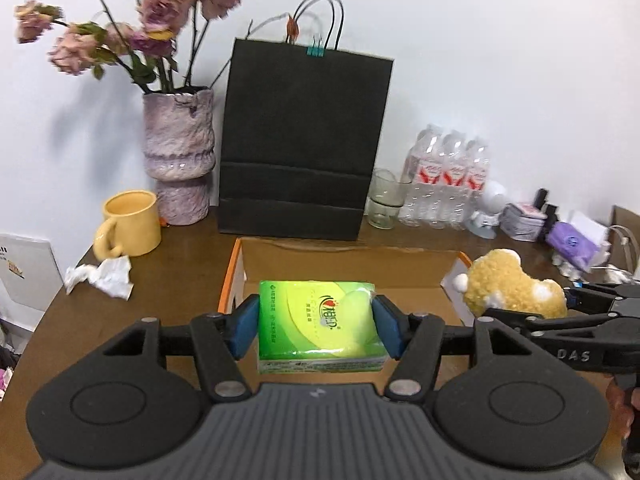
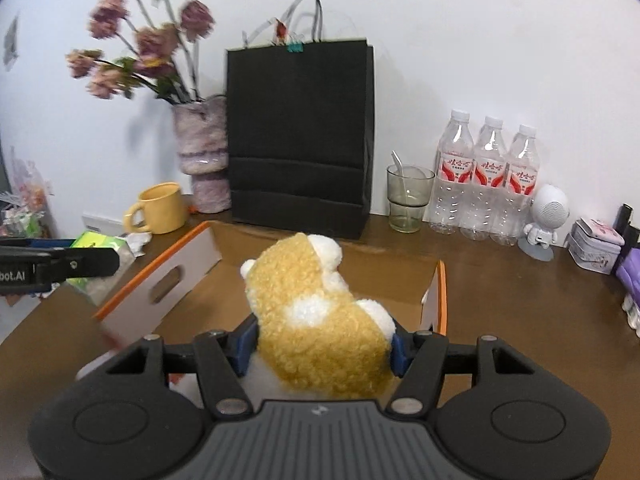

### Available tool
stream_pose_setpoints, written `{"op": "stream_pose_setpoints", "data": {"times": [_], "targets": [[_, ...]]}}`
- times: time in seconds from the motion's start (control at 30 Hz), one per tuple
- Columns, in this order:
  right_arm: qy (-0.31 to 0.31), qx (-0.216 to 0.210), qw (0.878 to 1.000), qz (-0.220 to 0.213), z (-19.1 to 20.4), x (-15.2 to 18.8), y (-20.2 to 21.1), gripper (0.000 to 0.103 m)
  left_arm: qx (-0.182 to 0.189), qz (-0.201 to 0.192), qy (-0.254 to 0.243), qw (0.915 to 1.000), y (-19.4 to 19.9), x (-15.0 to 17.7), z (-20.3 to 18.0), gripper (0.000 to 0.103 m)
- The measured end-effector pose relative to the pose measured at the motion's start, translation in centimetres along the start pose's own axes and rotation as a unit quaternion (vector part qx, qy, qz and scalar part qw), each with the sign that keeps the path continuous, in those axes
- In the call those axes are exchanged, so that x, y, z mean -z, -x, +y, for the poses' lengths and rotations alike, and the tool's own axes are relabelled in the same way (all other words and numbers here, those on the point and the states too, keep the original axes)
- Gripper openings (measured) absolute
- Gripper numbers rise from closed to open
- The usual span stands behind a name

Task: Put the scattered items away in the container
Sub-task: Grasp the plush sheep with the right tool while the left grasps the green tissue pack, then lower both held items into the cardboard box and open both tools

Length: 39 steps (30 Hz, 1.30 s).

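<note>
1. The left tool (image 1: 316, 326) is closed on a green tissue pack (image 1: 320, 320), its blue pads pressing the pack's two short sides. The pack's long axis runs away from the wrist camera, toward the box.
2. The right tool (image 2: 324, 344) is closed on a tan and white plush (image 2: 320, 316), pinched low on the body, with the head pointing forward over the box.
3. The box (image 1: 352, 256) is an open cardboard carton with an orange rim, standing on the brown table (image 1: 160, 292) in front of a black bag (image 1: 304, 140).
4. From the left view the pack hangs over the box's near left part, with bare cardboard floor visible beyond it. It looks held above the floor rather than resting on it, though I cannot be sure.
5. From the right view the plush sits above the box's near right part. The left tool (image 2: 60, 266) and the pack (image 2: 100, 244) show at the far left, seemingly outside the left wall, so the two views do not settle how far over the box the pack is.
6. Judgement: both items are at or near the drop point; each tool needs only to lower and let go, and the two loads are far enough apart not to collide.
7. A crumpled tissue (image 1: 102, 276) lies on the table beside a yellow mug (image 1: 128, 224), left of the box and nearer the left tool; it may count as scattered.
</note>
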State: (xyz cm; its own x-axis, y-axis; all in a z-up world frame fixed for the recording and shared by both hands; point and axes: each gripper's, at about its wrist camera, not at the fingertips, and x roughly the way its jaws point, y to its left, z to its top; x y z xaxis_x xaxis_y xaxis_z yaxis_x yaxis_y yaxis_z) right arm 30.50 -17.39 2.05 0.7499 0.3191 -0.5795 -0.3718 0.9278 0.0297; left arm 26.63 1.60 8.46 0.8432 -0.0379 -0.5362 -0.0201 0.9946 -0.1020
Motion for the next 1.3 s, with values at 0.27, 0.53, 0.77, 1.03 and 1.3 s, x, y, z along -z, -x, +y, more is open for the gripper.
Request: {"op": "stream_pose_setpoints", "data": {"times": [0.27, 0.53, 0.77, 1.03, 1.3], "targets": [[0.012, 0.021, 0.997, 0.072, 0.7, -1.2, -9.0, 0.06, -0.048, 0.109, 0.021, 0.9926, -11.1, -1.3, -0.5, 0.062], [-0.018, 0.046, 0.988, 0.145, 0.3, -0.3, -14.0, 0.061, -0.104, 0.174, 0.007, 0.9793, -16.3, -0.2, -0.7, 0.062], [-0.035, 0.044, 0.983, 0.174, -0.5, 0.3, -15.5, 0.066, -0.118, 0.196, -0.002, 0.9735, -17.6, 0.5, -1.1, 0.069], [-0.035, 0.024, 0.985, 0.17, -0.7, -0.1, -14.4, 0.095, -0.108, 0.174, -0.016, 0.9786, -16.2, 0.3, -1.9, 0.103], [-0.024, 0.019, 0.991, 0.131, -0.1, -0.7, -10.1, 0.103, -0.07, 0.136, 0.03, 0.9878, -12.4, 0.3, -0.6, 0.103]]}}
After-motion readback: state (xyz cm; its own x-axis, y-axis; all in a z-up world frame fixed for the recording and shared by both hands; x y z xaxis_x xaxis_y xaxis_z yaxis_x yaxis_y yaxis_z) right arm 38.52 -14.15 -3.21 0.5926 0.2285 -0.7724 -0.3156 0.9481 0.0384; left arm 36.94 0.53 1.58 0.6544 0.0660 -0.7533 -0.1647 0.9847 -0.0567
